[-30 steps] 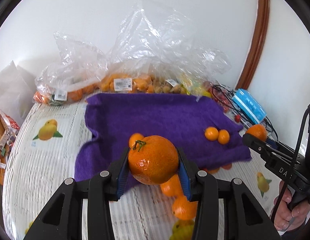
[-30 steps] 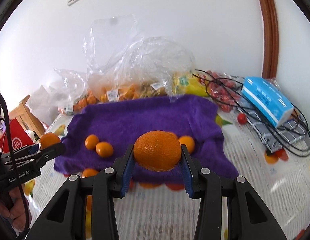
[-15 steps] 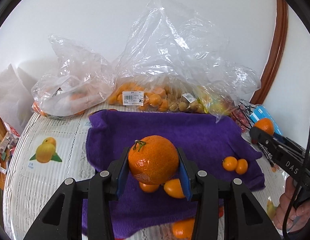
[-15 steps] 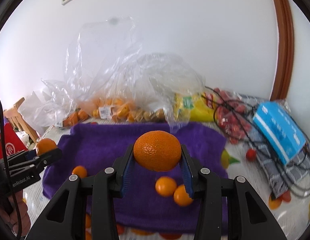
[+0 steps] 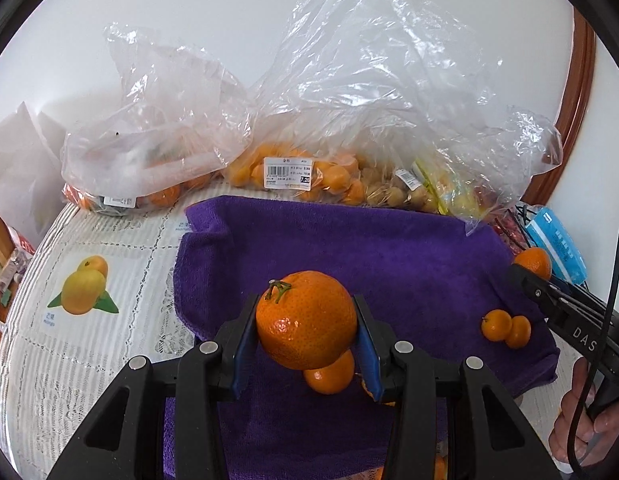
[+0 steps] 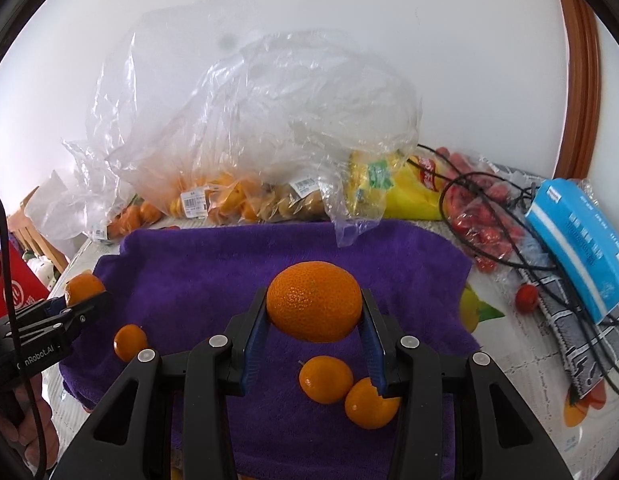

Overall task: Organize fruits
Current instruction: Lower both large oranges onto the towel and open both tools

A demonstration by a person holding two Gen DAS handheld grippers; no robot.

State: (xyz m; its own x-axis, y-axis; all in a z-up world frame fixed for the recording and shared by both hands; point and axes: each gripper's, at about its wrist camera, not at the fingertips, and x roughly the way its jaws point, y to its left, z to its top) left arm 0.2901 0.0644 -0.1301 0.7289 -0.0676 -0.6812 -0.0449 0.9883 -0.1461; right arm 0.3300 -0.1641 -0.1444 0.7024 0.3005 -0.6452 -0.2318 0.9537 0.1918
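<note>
White wall behind; desk covered in a pale cloth printed with fruit pictures. Purple towel spread across the middle. Clear plastic bags of small orange fruit piled along the far edge, against the wall. Blue packet and black cable off to the right.

Left gripper: fingers closed partway on a stemmed mandarin, blue pads pressed to both sides, fruit held above the towel. Small orange fruits lie in a touching pair on the towel's right part.

Right gripper: fingers likewise clamped on a second mandarin, carried over the towel. Two kumquats lie on the towel below it, side by side, touching. Another lies near the towel's left edge.

A hand shows at the lower right of the left view.
</note>
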